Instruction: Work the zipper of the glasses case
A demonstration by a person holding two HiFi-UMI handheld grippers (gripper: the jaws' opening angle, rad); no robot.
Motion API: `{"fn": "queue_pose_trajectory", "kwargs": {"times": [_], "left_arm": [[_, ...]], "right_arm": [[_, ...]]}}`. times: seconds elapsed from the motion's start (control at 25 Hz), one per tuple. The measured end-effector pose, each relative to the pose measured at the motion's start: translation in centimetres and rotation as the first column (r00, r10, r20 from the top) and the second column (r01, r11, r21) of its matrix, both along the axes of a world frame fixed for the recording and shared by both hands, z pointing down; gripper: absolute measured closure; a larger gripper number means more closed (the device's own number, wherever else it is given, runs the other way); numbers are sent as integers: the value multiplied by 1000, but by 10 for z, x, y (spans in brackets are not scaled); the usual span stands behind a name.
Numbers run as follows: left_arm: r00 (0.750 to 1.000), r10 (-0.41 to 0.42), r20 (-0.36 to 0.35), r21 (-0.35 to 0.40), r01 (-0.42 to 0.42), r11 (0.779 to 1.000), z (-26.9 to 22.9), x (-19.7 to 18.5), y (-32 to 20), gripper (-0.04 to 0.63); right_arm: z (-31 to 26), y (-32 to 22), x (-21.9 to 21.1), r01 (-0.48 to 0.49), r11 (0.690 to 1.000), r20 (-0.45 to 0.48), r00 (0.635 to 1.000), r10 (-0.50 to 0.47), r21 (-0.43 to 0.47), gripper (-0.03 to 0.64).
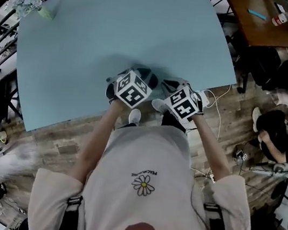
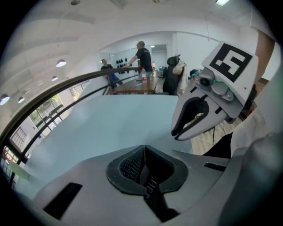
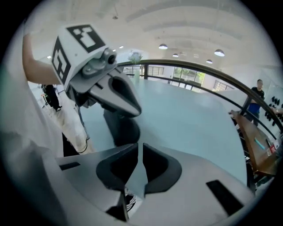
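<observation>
I stand at the near edge of the pale blue table (image 1: 121, 20) with both grippers held close together. My left gripper (image 2: 144, 148) is shut on a dark piece of the glasses case (image 2: 150, 183), which runs down between its pads. In the right gripper view the black case (image 3: 121, 129) hangs below the left gripper (image 3: 130, 109). My right gripper (image 3: 139, 152) has only a thin slit between its pads, and nothing is in it. It sits just right of the left one, apart from the case. From the head view the left gripper (image 1: 139, 78) and the right gripper (image 1: 175, 87) hide the case.
A small plant (image 1: 32, 3) stands at the table's far left corner. A brown desk (image 1: 258, 21) with small items is beyond the table at upper right. A person (image 1: 282, 140) sits on the wooden floor to the right, near cables (image 1: 218, 110). A black railing (image 3: 212, 75) curves behind.
</observation>
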State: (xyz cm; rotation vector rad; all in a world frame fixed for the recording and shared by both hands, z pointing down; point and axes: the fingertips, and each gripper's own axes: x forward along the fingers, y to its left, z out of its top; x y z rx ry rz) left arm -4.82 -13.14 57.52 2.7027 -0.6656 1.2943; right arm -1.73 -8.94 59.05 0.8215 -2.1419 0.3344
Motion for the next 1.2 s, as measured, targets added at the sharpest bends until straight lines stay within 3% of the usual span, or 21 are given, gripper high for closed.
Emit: {"fn": "queue_pose_trajectory", "kwargs": {"times": [0.16, 0.24, 0.32, 0.48, 0.56, 0.68, 0.8, 0.92, 1.04, 1.2], "left_arm": [[984, -113, -136, 107, 128, 986, -64, -2, -34, 580], [958, -165, -232, 194, 212, 958, -113, -8, -58, 581], [903, -213, -374, 274, 327, 904, -170, -21, -78, 581], [727, -227, -648, 346, 547, 762, -277, -56, -90, 581], [663, -202, -721, 371, 616, 695, -310, -73, -80, 581], [606, -181, -775, 396, 688, 608, -336, -96, -58, 581], [588, -172, -790, 428, 730, 532, -351, -115, -45, 581], [587, -172, -791, 455, 752, 477, -357, -128, -39, 581], [587, -191, -787, 463, 766, 446, -356, -136, -35, 581], [583, -204, -786, 464, 775, 428, -355, -142, -34, 581]], "right_arm": [[-70, -58, 29, -77, 982, 68, 996, 66, 172, 601], [-118, -87, 37, -120, 950, 117, 989, 90, 289, 603], [-168, -109, 40, -167, 902, 187, 978, 98, 398, 604], [-265, -132, 34, -275, 766, 356, 932, 64, 582, 607], [-302, -131, 31, -339, 700, 438, 898, 41, 629, 609], [-339, -116, 22, -403, 623, 519, 855, -6, 670, 609], [-355, -103, 13, -426, 568, 534, 845, -28, 704, 609], [-358, -97, 9, -434, 552, 541, 840, -37, 712, 609], [-358, -97, 8, -431, 556, 544, 837, -47, 711, 609], [-357, -101, 6, -418, 559, 536, 843, -55, 716, 609]]}}
